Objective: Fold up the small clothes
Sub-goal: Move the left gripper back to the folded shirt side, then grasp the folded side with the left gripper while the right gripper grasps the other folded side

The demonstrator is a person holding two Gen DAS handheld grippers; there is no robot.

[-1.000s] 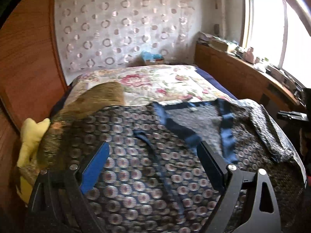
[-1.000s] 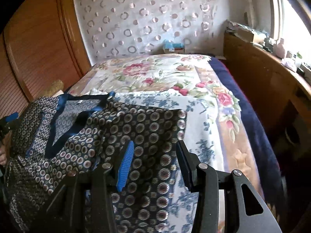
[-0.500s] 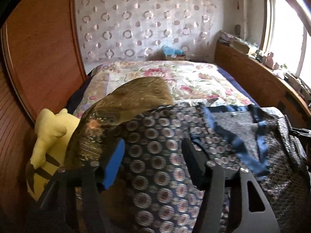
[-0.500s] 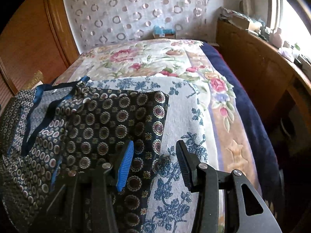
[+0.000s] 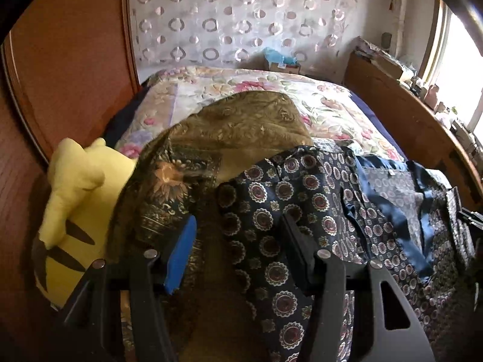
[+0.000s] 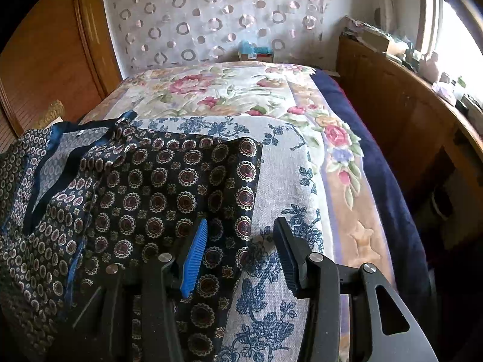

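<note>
Left gripper (image 5: 238,235) low at 6 o'clock of its own view, jaws partly spread after narrowing a moment ago, no pinch visible: blue pad over the brown-gold patterned cloth (image 5: 241,129), dark finger over the left edge of the navy medallion-print garment (image 5: 271,211), fabric lying beneath and between them. Right gripper (image 6: 240,239) likewise at 6 o'clock, jaws partly spread, blue pad above the garment's (image 6: 169,187) right edge, dark finger over the white cloth with blue flowers (image 6: 280,181), nothing clamped. Behind both, a bed under a floral quilt (image 6: 217,90) filling the middle of each view, dark blue blanket (image 6: 377,163) along its 3 o'clock side. Beyond, at 12 o'clock, a pale wall covering with ring patterns (image 5: 229,18); at 9 o'clock a reddish wooden panel (image 5: 66,84); at 2 to 3 o'clock a wooden ledge (image 6: 392,96) crowded with small items under a bright window (image 5: 462,69). Garment spread across the near end of the bed, blue-trimmed neckline (image 5: 389,199) open toward 3 o'clock in the left view, 9 o'clock in the right. Yellow plush toy (image 5: 75,193) at 8 o'clock, partly covered by the brown-gold cloth. Small blue box (image 6: 255,51) at the far wall, contents unreadable. Ledge items washed out by window glare; garment's lower part cut off by the frame and the gripper bodies; dark shape at the left view's 3 o'clock edge impossible to identify.
</note>
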